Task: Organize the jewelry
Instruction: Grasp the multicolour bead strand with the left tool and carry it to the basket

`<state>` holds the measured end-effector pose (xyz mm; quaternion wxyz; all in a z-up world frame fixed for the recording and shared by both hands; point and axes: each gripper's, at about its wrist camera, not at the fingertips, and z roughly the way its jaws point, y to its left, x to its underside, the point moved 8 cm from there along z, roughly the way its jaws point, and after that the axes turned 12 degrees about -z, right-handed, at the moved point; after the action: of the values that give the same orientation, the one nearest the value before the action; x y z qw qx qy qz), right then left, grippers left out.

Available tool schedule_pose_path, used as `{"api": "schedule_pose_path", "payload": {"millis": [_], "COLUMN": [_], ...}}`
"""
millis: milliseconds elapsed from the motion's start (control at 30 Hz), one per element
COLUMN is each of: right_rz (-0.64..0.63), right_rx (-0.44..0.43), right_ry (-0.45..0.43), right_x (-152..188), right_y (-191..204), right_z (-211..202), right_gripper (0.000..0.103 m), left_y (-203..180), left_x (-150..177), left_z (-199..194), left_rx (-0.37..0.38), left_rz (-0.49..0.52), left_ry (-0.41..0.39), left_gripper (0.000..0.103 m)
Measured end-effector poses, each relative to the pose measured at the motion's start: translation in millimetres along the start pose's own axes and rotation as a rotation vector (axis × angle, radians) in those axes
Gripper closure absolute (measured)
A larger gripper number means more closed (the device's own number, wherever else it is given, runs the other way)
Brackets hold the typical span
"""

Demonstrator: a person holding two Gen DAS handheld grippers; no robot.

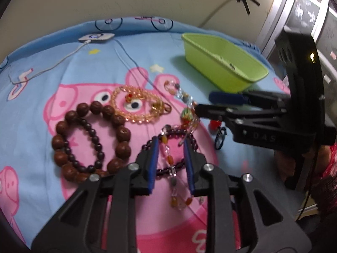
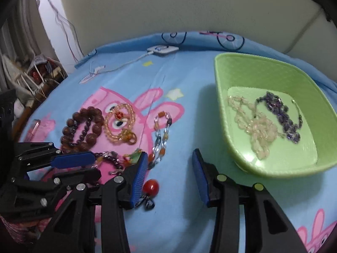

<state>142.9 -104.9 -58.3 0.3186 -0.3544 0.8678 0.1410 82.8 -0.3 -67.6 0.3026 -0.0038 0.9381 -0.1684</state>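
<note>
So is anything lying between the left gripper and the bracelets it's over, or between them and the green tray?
Nothing visible blocks the left gripper: its open jaws straddle the dark purple bracelet and a multicoloured bead strand crossing it. Toward the green tray, the right gripper hangs over the bedsheet between.

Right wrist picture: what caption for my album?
Open right gripper beside round green plastic basket holding pale and purple bead strands.

Beaded bracelets (image 1: 90, 137) and a glass-bead chain (image 2: 161, 136) lie mid-bedsheet (image 2: 185, 200); pale and purple strands (image 2: 278, 113) rest inside the green basket (image 2: 223, 97).
</note>
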Motion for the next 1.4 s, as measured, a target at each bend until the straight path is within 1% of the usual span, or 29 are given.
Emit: {"api": "schedule_pose_path", "payload": {"millis": [33,67,100,133,200,300,433,467,600,867,967,1067,1200,1400], "right_rz": [-0.027,-0.033,-0.023,-0.019,-0.035,0.004,0.029,0.028,0.021,0.023,0.036,0.061,0.101,0.163], "right_rx": [0.008,-0.028,-0.077,-0.087,-0.087,-0.118,-0.137,-0.138,-0.143,-0.148,-0.139,-0.125,-0.093,-0.04], "right_ry": [0.0,0.0,0.0,0.001,-0.009,-0.074,-0.213,-0.234,-0.332,-0.434,-0.462,-0.477,-0.485,-0.48], "right_x": [-2,-4,-5,-6,-9,-21,-44,-48,-65,-81,-83,-81,-73,-57], "right_y": [3,6,10,12,15,15,14,14,15,12,3,-12,-35,-73], "right_z": [0,-2,-1,-1,-7,-22,-68,-76,-116,-155,-164,-169,-173,-173], "right_gripper": [0.088,0.103,0.103,0.103,0.103,0.103,0.103,0.103,0.103,0.103,0.103,0.103,0.103,0.103], "left_y": [1,3,4,7,12,18,19,18,9,-24,-37,-52,-80,-117], "left_x": [0,0,0,-2,-8,-24,-40,-44,-60,-93,-103,-111,-125,-148], "left_z": [3,4,4,1,-7,-34,-66,-73,-103,-145,-148,-140,-118,-83], "left_rx": [0.0,0.0,0.009,0.027,0.039,0.085,0.133,0.145,0.185,0.239,0.243,0.251,0.254,0.275], "left_rz": [0.001,0.001,-0.007,-0.027,-0.048,-0.087,-0.114,-0.117,-0.103,-0.03,-0.007,0.021,0.055,0.073], "left_ry": [-0.008,-0.011,-0.002,-0.005,-0.03,-0.096,-0.16,-0.172,-0.236,-0.325,-0.334,-0.318,-0.282,-0.238], "left_gripper": [0.085,0.098,0.098,0.098,0.099,0.099,0.099,0.099,0.099,0.099,0.099,0.099,0.099,0.099]}}
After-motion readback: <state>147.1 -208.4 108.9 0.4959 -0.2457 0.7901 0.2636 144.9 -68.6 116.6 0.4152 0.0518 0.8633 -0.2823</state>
